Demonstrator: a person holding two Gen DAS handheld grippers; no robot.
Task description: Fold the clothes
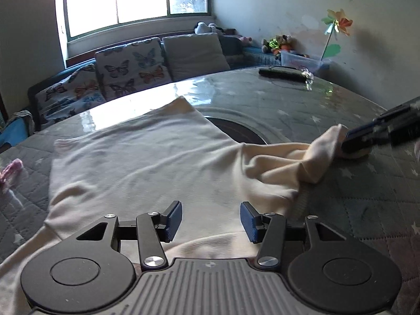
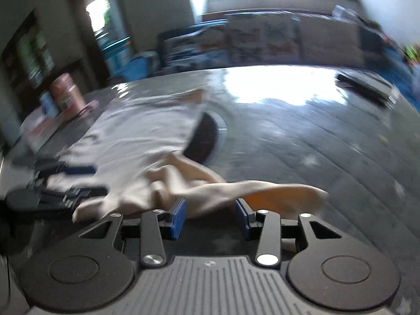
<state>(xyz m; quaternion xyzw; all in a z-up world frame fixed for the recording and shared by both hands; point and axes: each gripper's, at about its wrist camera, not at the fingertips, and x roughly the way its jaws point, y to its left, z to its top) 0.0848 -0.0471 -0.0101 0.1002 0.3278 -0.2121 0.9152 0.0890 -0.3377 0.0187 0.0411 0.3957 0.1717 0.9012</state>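
On the grey quilted table (image 1: 302, 99) a cream garment (image 1: 136, 157) lies spread. Left claw (image 1: 211, 221) hovers over its near hem, spread, gripping nothing. Toward three o'clock, right claw (image 2: 210, 219) pinches the bunched sleeve (image 2: 249, 189). No readable writing shows.

garment (image 1: 136, 157) on table (image 1: 288, 99) | sofa (image 1: 136, 63) behind (remote (image 1: 282, 73) far side)
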